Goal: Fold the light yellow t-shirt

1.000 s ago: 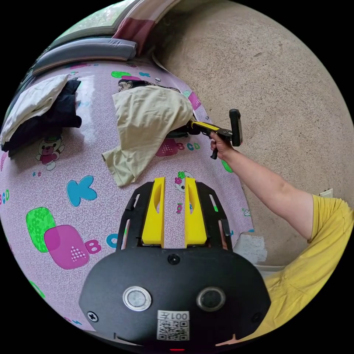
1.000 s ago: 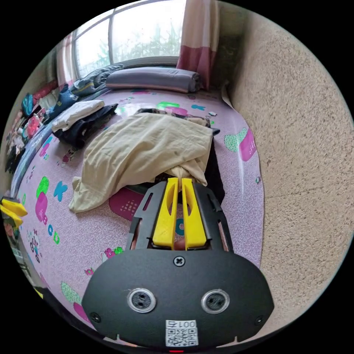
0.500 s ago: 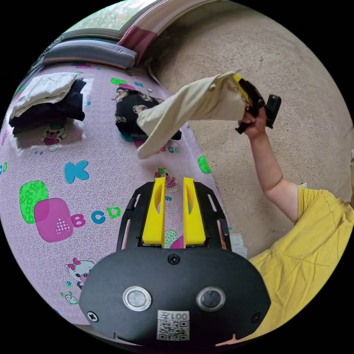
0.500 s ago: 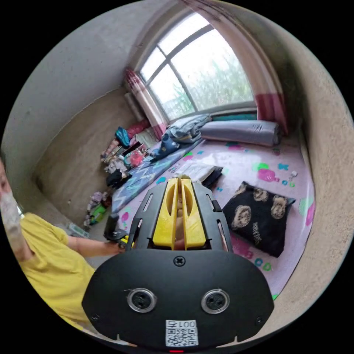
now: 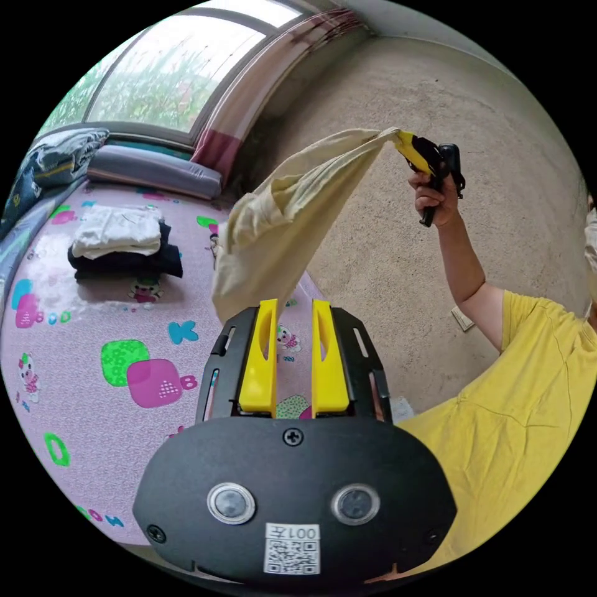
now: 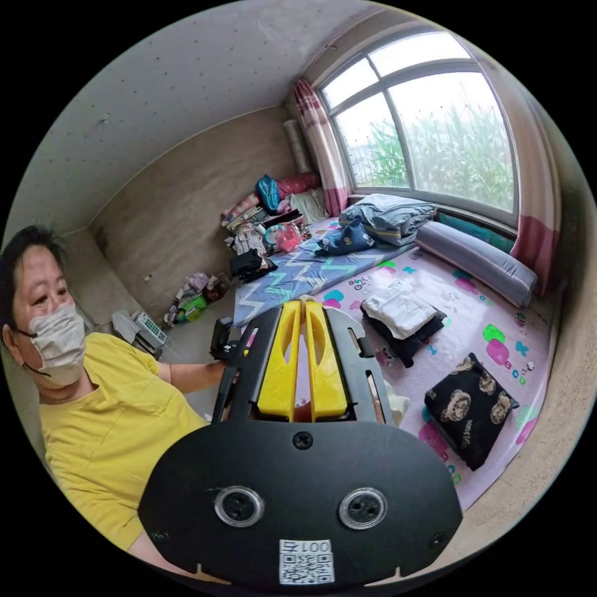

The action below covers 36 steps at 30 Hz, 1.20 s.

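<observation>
- Light yellow t-shirt [image 5: 292,217]: hung in the air from one bunched end, in front of the rough wall [image 5: 497,155]. Its long axis ran on a slant in the left gripper view, from the pinched end at upper right down to the loose end at lower left.
- Right tongs [image 5: 401,140]: raised in the person's hand [image 5: 429,199], the yellow jaws clenched on the top end of the shirt. In the right gripper view these tongs [image 6: 301,305] showed their jaws nearly together, with a small pale piece of cloth [image 6: 395,404] beside them.
- Left tongs [image 5: 293,305]: jaws apart and grasping nothing. The shirt's loose lower end hung just above and beyond the tips; contact could not be judged.
- Mat [image 5: 93,348]: pink with coloured shapes, lying below the shirt. A stack of folded clothes [image 5: 124,245], white over dark, sat on it well apart from the shirt.
- Dark bear-print garment [image 6: 469,413]: lay folded on the mat near the wall.
- Person's yellow sleeve [image 5: 535,348]: beside the left tongs.
</observation>
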Tool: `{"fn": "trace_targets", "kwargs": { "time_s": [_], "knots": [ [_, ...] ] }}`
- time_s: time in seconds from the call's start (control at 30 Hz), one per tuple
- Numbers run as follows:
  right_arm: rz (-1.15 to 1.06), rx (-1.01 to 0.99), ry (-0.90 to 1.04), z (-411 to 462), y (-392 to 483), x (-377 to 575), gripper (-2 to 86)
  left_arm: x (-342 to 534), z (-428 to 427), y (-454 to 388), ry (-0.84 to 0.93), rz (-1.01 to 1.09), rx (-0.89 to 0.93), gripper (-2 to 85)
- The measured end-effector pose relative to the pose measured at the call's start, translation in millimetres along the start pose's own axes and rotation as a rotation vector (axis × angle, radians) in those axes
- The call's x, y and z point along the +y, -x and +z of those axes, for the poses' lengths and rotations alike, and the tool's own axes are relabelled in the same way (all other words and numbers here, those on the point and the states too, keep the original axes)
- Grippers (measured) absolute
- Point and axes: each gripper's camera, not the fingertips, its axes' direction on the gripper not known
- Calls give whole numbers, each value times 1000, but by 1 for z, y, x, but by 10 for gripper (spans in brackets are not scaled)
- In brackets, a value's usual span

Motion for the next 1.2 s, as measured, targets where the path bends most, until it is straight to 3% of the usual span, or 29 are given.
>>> {"fn": "trace_targets", "kwargs": {
  "time_s": [0.23,0.37,0.67,0.83,1.0,1.2],
  "knots": [
    [-44,-41,-48,36,72,-16,5,50,-101,-21,-96,115,-184,73],
    [20,-69,-68,55,89,-6,5,71,-120,-25,-67,174,-247,82],
    [157,-114,-52,102,116,19,5,131,-69,-66,49,190,-102,87],
    [187,-162,-44,116,122,23,5,164,-38,-106,15,187,-212,98],
    [185,-210,-48,123,129,26,5,168,-18,-129,18,154,-207,99],
    [152,-215,-33,118,129,36,5,165,-33,-132,-62,27,-286,10]
  ]
}}
